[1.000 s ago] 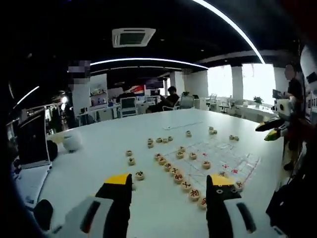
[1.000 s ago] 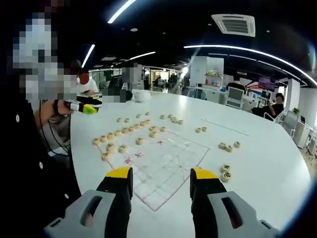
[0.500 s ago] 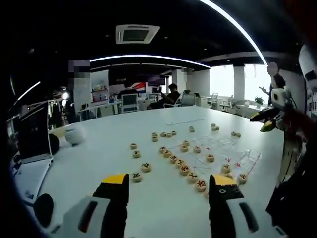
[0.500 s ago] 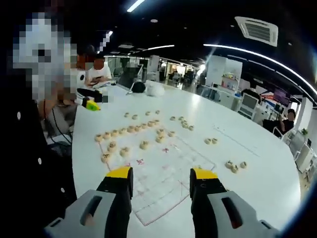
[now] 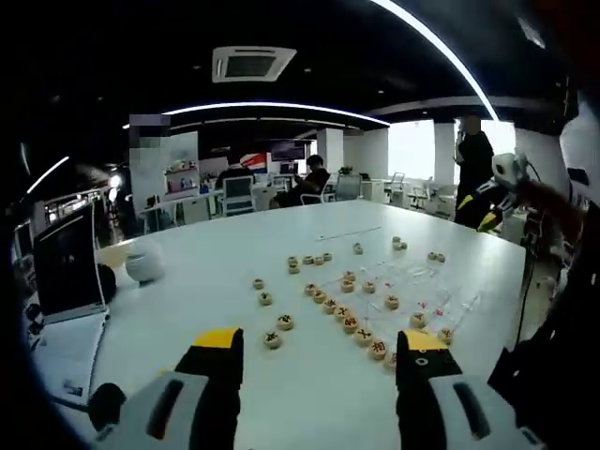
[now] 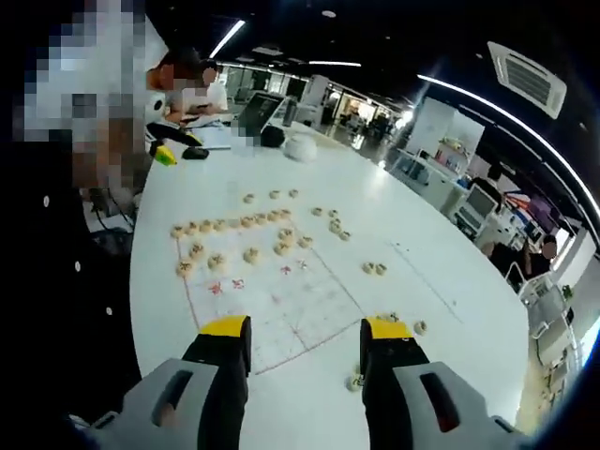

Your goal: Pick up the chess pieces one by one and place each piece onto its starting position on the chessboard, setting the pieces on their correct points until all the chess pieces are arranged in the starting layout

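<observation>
Round wooden chess pieces lie on a white table. In the left gripper view a row of them point(image 5: 344, 317) lines the near edge of the clear, red-lined board point(image 5: 422, 286), with loose pieces point(image 5: 273, 339) to its left. My left gripper point(image 5: 321, 352) hangs open above the table, holding nothing. The right gripper point(image 5: 486, 199) shows at the far right. In the right gripper view the board point(image 6: 281, 300) lies below, a row of pieces point(image 6: 225, 225) along its far side and a pair point(image 6: 373, 268) at the right. My right gripper point(image 6: 306, 342) is open and empty above the board's near edge, with one piece point(image 6: 354, 382) beside its right finger.
A laptop point(image 5: 66, 267), a white rounded object point(image 5: 143, 265) and a black item point(image 5: 105, 405) sit at the table's left end. A person point(image 5: 473, 155) stands beyond the far right edge. People sit past the table end point(image 6: 192, 94). The table edge point(image 6: 141, 309) runs close on the left.
Both cameras have moved: the left one drew back a little, the right one rose and tilted down over the board. The pieces have not moved, and both grippers stayed open.
</observation>
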`<state>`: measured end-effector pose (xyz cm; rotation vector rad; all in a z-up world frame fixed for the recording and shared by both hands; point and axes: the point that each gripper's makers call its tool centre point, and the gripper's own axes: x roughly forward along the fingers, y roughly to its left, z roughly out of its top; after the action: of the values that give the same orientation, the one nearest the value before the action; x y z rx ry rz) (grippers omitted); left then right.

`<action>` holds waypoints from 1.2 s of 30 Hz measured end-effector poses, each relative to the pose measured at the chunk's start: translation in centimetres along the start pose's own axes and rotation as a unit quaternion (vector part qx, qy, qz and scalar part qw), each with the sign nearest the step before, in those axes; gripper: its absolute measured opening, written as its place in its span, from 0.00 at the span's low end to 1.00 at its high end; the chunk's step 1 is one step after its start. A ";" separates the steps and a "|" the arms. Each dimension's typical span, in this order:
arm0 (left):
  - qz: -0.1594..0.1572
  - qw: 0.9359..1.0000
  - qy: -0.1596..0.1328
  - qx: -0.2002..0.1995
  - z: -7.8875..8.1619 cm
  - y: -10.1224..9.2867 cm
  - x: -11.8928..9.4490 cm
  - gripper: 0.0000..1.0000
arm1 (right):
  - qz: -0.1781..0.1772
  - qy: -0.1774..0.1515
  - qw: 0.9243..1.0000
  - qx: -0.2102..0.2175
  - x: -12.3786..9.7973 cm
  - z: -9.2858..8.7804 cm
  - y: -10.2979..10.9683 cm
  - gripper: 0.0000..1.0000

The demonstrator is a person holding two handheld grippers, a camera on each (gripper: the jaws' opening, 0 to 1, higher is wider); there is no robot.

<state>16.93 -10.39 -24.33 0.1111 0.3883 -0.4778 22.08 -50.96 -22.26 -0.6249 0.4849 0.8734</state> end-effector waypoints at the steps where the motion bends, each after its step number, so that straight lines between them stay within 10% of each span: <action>1: 0.000 1.000 0.004 0.005 0.5 0.2 -0.1 0.67 | 0.000 0.007 1.000 -0.002 -0.3 -0.3 -0.3 0.47; 15: -0.003 0.997 0.045 0.061 2.3 -0.2 0.6 0.66 | 0.025 0.073 0.997 0.015 -2.3 -2.8 -3.6 0.53; 36: 0.000 0.996 0.066 0.064 1.8 -0.7 1.0 0.66 | 0.034 0.068 0.997 -0.019 -3.4 -0.4 -4.9 0.58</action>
<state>17.97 -11.78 -23.09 0.2681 0.4861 -0.4971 24.20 -55.50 -18.95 -0.7087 0.6172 0.9097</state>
